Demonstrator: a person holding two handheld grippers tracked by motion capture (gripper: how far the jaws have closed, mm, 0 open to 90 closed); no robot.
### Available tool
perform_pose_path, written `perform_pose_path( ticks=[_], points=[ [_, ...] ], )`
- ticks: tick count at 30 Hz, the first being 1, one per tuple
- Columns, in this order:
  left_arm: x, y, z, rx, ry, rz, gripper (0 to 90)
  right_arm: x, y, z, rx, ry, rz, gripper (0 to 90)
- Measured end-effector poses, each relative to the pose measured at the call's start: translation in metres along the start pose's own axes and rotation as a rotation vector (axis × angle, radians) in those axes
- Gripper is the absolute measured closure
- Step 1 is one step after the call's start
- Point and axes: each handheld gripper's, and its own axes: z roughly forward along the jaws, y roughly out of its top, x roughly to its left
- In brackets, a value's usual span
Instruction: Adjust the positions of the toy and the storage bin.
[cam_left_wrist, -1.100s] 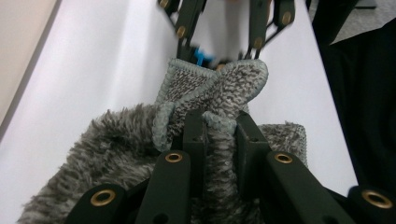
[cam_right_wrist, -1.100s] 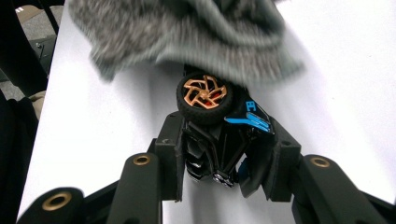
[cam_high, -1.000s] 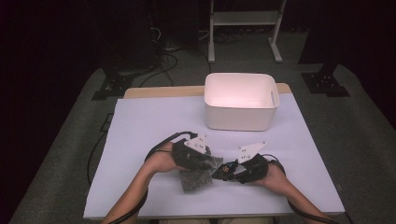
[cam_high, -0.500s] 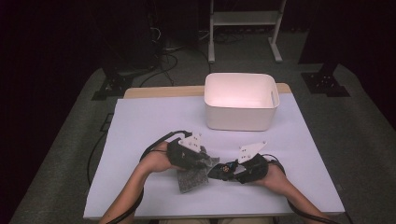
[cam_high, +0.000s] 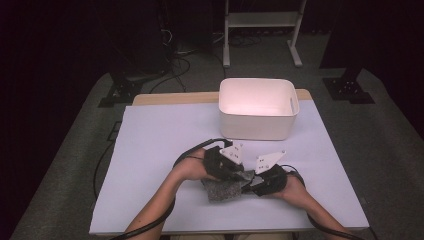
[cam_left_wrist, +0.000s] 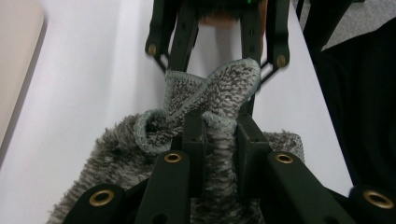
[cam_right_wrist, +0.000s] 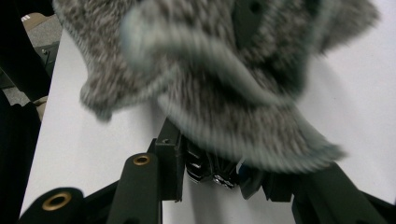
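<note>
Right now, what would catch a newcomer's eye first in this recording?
The fuzzy grey cloth at the near edge of the white table, pinched from both sides by the left gripper and the right gripper. In the left gripper view its pale-edged hem bunches up between the jaws. Behind them stands a white bin at the table's far edge.

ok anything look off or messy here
Nothing is spilled or damaged. The fuzzy grey knitted cloth lies bunched and twisted between the left gripper and right gripper; the white plastic bin sits upright.
</note>
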Motion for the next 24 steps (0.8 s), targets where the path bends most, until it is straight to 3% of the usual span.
perform_pose_path(
  ticks=[4,9,15,24],
  points=[
    [0.002,0.005,0.009,0.018,-0.016,0.004,77.1,0.001,0.0,0.0,0.0,-0.002,0.0,57.0],
    [0.002,0.0,0.007,0.012,-0.018,-0.014,77.0,0.002,0.0,0.0,0.001,-0.005,0.002,57.0],
    [0.001,-0.008,0.0,0.017,-0.007,-0.023,76.9,0.003,0.0,0.0,0.007,-0.015,-0.024,57.0],
    [-0.004,-0.034,-0.021,0.019,0.032,-0.066,76.9,0.003,0.0,0.003,0.018,-0.02,-0.031,57.1]
  ],
)
